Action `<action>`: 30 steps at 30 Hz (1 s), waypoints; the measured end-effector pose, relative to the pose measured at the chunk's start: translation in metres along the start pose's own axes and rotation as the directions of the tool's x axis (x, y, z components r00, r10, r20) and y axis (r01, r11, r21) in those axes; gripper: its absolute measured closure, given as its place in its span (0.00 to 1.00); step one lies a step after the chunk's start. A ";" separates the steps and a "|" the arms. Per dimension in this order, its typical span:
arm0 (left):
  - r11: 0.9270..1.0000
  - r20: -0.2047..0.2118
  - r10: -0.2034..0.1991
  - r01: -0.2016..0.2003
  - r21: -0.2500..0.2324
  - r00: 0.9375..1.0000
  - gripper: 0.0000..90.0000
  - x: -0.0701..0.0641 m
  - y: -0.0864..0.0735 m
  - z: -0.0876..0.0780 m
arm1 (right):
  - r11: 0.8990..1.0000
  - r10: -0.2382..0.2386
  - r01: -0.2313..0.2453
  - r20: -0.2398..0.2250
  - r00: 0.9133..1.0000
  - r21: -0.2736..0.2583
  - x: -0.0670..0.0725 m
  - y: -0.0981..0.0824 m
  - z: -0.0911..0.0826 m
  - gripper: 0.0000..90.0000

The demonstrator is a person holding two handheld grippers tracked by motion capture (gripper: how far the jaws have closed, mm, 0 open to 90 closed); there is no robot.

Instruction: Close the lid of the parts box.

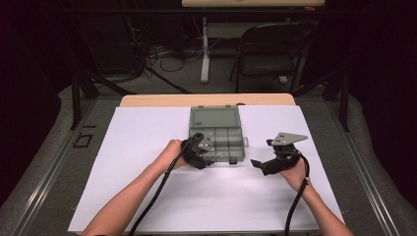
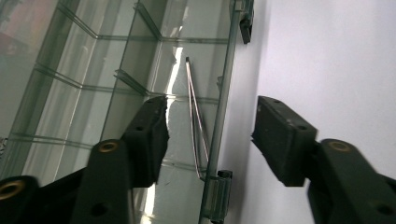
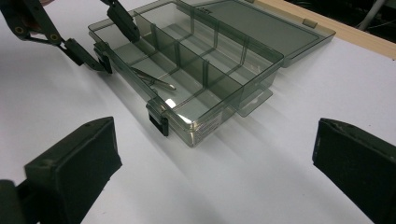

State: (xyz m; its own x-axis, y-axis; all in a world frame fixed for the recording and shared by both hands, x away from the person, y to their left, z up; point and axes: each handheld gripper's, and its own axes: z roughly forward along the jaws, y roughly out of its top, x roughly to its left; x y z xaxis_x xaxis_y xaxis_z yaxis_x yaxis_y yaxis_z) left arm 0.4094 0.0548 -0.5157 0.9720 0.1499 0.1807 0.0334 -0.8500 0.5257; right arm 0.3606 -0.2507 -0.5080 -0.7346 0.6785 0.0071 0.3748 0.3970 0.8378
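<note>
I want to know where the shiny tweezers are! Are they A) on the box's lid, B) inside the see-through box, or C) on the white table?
B: the tweezers lie in a front compartment of the open organizer box, just behind its front wall.

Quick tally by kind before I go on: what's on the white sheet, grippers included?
Grippers: 2, left gripper straddling the box's front wall, right gripper over the sheet
Compartment box: 1, lid open
Tweezers: 1, in a front compartment
Total: 4
</note>
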 end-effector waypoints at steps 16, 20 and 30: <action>0.999 0.035 0.039 -0.040 0.023 0.999 0.83 -0.001 0.002 0.009 | 1.000 -0.002 0.002 -0.003 1.000 0.003 0.000 0.000 0.001 0.00; 0.998 0.034 0.048 -0.049 0.031 0.998 0.85 0.000 0.001 0.010 | 1.000 -0.001 0.001 -0.006 1.000 0.010 0.000 0.000 0.002 0.00; 0.996 0.024 0.082 -0.083 0.044 0.996 0.92 0.001 0.001 0.011 | 1.000 -0.008 0.008 0.000 1.000 0.010 0.001 0.000 0.002 0.00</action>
State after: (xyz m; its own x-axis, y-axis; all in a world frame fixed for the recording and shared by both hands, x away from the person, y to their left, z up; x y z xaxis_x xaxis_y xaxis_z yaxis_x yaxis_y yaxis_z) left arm 0.4132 0.0484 -0.5242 0.9767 0.0676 0.2036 -0.0374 -0.8808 0.4720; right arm 0.3611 -0.2486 -0.5089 -0.7376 0.6752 0.0004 0.3743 0.4085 0.8325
